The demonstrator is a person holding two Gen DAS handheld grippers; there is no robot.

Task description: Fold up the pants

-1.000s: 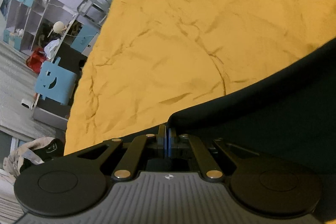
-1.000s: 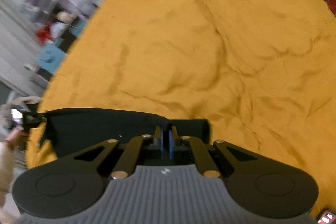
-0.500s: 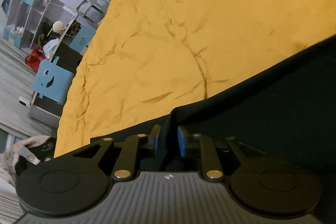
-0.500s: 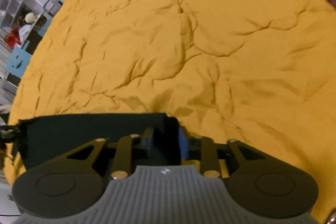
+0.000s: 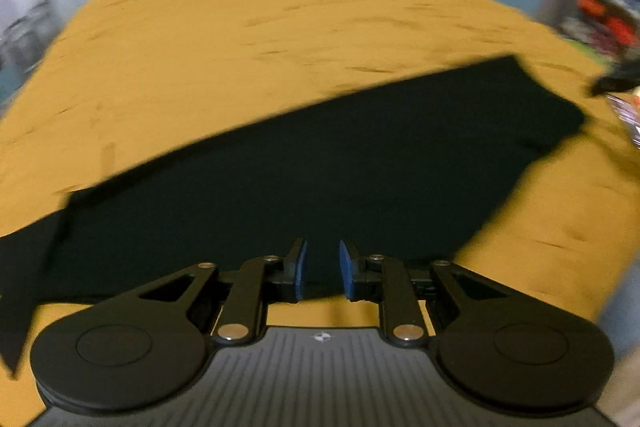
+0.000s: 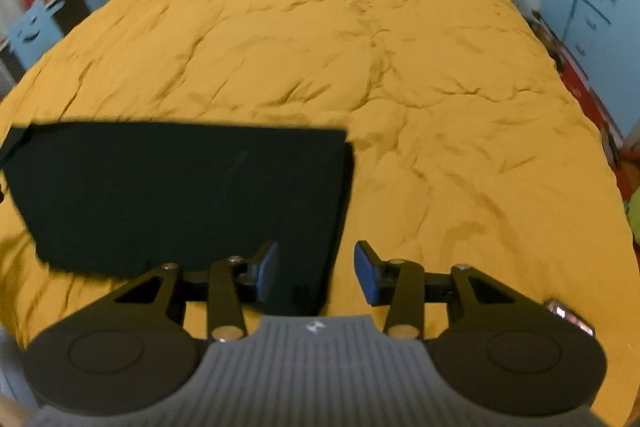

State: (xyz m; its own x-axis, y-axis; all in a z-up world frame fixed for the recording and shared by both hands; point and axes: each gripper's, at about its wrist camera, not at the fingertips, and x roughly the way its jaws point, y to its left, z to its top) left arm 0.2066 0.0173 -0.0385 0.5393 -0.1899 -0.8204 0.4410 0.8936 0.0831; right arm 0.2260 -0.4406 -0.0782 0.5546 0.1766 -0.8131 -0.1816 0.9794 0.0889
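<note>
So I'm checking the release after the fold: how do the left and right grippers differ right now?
The right gripper has jaws set wider than the left gripper. Black pants cloth shows in the whole gap of the left, but only the left part of the right's gap, with yellow bedspread beside it. Both have just been opening, and neither pinches cloth.

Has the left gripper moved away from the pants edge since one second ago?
Yes. The left gripper has pulled back from the black pants lying on the yellow bedspread; its jaws have opened, nothing between them.
</note>
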